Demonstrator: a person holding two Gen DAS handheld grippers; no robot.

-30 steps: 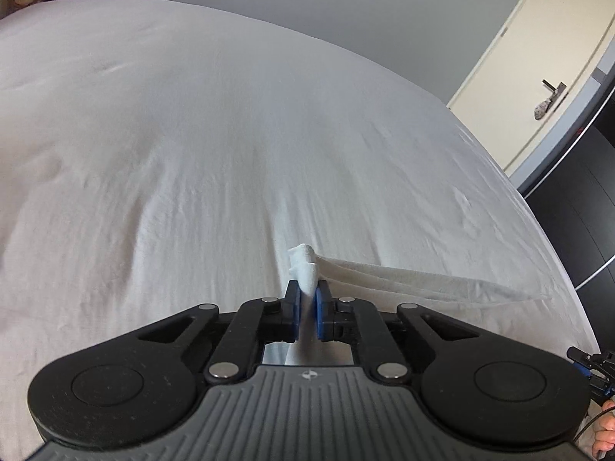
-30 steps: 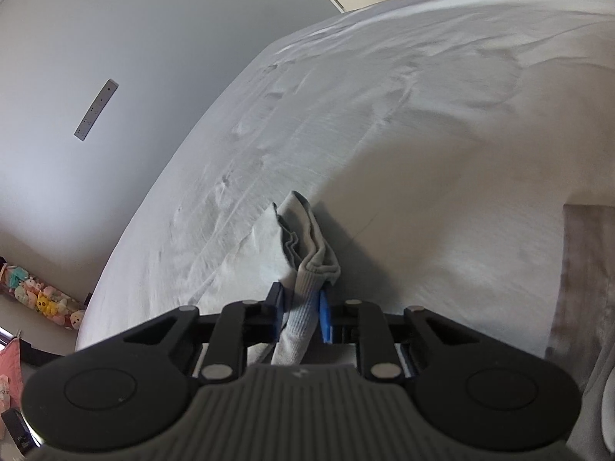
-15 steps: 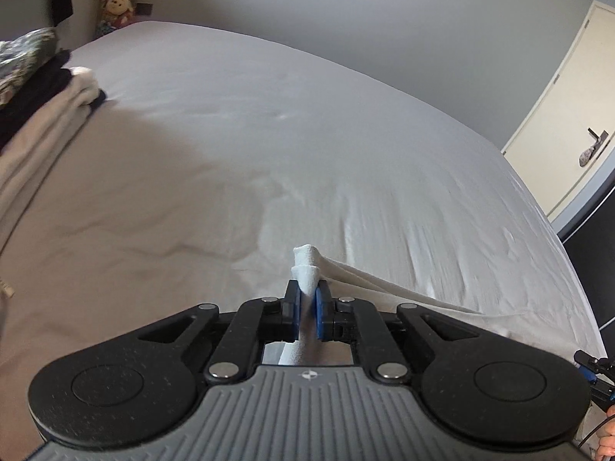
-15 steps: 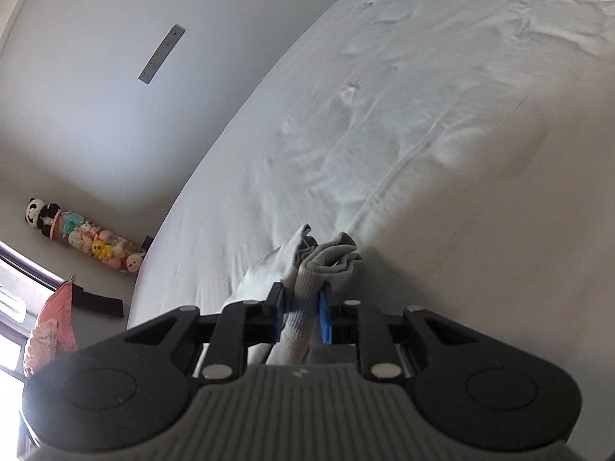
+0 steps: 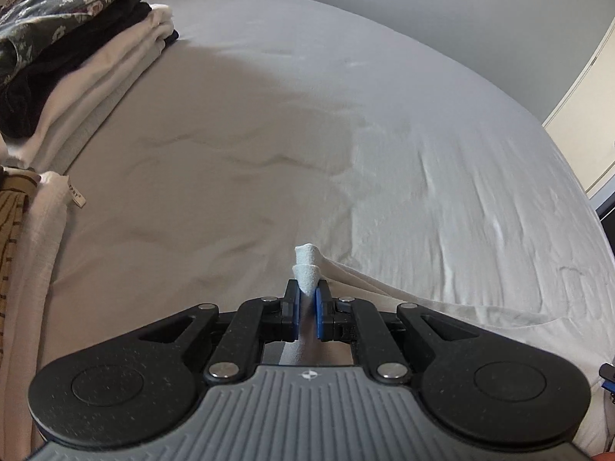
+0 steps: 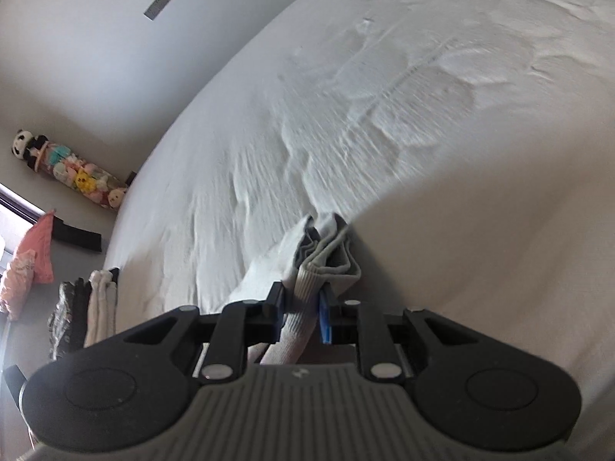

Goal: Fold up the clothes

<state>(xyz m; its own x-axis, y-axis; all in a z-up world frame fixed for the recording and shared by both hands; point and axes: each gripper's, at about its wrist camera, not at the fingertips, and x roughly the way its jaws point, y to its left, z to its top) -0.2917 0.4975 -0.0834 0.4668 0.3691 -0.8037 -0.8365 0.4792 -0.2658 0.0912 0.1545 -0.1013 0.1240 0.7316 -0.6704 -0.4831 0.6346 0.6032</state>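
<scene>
Two tools each pinch a part of one pale garment above the bed. The left tool is clamped on a thin white corner of the cloth, which pokes up between its blue pads as a small folded tip; from there the fabric runs off to the right in a long, low ridge that lies on the sheet. The right tool grips a thicker bunch of the same garment, where a ribbed hem and several grey-white layers are gathered between the pads, with more cloth hanging down behind them.

The bed is covered by a plain white sheet with shallow wrinkles, partly in shadow near the tools. In the left wrist view a stack of folded clothes sits at the far left of the bed: white pieces at the bottom, a black one above, a dark floral one on top. Nearer the camera on the left edge lies a striped brownish cloth on a white one bearing a small label.

In the right wrist view a row of plush toys stands along the grey wall, and a pink cloth hangs at the left edge.
</scene>
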